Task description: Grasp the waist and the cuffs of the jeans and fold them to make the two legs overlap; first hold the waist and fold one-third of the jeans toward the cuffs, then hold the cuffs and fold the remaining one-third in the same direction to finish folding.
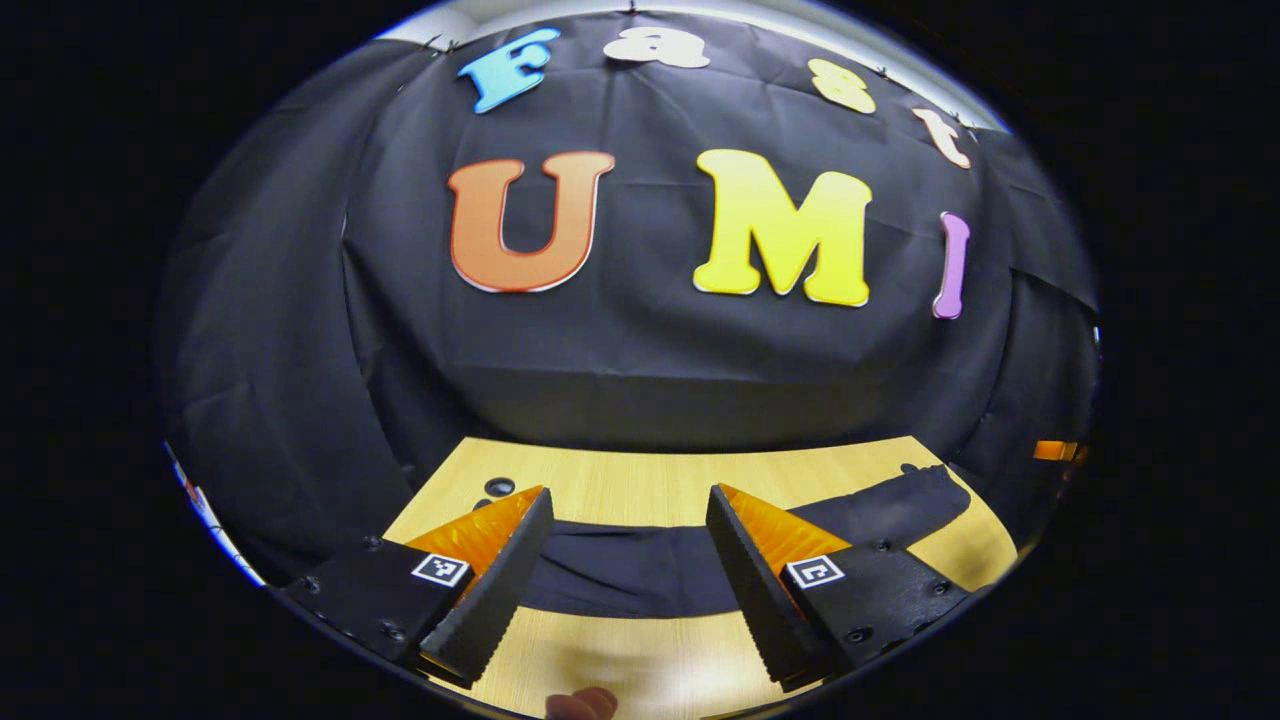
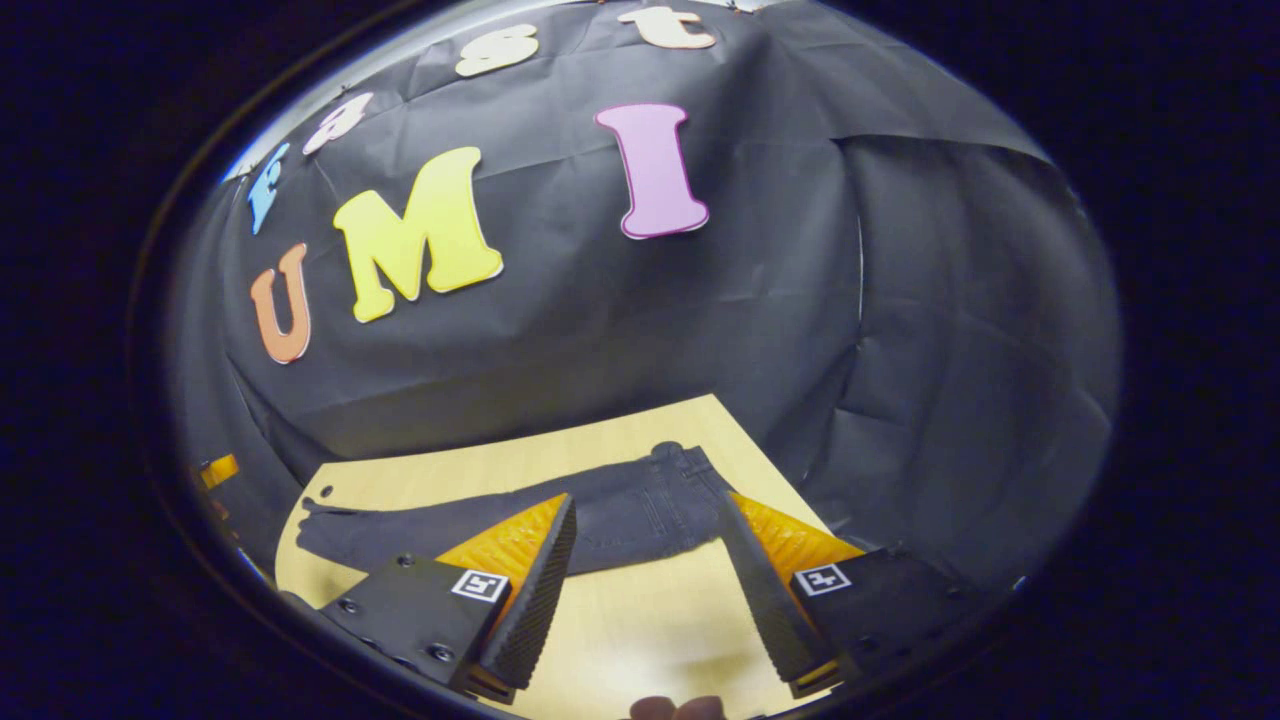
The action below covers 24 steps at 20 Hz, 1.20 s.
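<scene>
Black creased cloth (image 1: 640, 340) forms the booth wall from 9 to 3 o'clock. At 6 o'clock lies a light wood-grain surface (image 1: 640, 480), with 2 small dark holes (image 1: 497, 487) near its 9 o'clock corner. Soft overhead light.

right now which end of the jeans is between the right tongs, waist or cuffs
The waist end of the dark jeans: it shows seams and pockets between the open right tongs. The cuffs lie far off toward the table's other side.
</scene>
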### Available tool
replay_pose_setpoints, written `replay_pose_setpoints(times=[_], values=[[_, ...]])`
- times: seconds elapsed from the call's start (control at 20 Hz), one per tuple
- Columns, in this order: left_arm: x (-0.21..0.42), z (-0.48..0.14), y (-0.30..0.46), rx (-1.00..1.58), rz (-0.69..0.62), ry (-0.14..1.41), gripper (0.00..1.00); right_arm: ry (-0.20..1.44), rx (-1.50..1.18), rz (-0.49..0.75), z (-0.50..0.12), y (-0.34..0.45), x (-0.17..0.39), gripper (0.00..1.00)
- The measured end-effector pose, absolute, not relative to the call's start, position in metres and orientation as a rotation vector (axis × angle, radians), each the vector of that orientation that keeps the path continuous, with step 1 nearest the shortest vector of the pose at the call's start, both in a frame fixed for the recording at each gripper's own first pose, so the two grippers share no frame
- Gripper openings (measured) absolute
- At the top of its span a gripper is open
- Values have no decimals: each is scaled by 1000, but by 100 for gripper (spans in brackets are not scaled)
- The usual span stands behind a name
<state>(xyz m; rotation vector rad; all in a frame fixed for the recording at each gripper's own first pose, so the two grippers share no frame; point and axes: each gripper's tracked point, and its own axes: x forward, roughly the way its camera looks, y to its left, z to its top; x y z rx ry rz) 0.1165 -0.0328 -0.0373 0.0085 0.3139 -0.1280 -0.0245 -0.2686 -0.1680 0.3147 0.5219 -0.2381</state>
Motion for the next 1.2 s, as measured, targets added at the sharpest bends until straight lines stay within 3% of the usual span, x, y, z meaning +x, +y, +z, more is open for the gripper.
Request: replay_pose_setpoints(times=[0.05, 0.1, 0.15, 0.4, 0.85, 1.2], values=[[114, -36, -42, 2, -139, 306, 99, 530, 320, -247, -174, -272, -31, 80], [114, -35, -51, -7, -146, 299, 99, 527, 329, -251, -175, -273, -35, 80], [111, -37, -59, -8, -147, 302, 99, 527, 332, -256, -178, -274, -37, 88], [101, -44, -65, -11, -110, 324, 99, 526, 296, -252, -200, -285, -30, 88], [83, -49, -56, -29, -8, 396, 99, 592, 276, -293, -292, -341, 42, 88], [68, -61, -48, 10, 95, 453, 99, 709, 253, -252, -380, -367, 88, 88]])
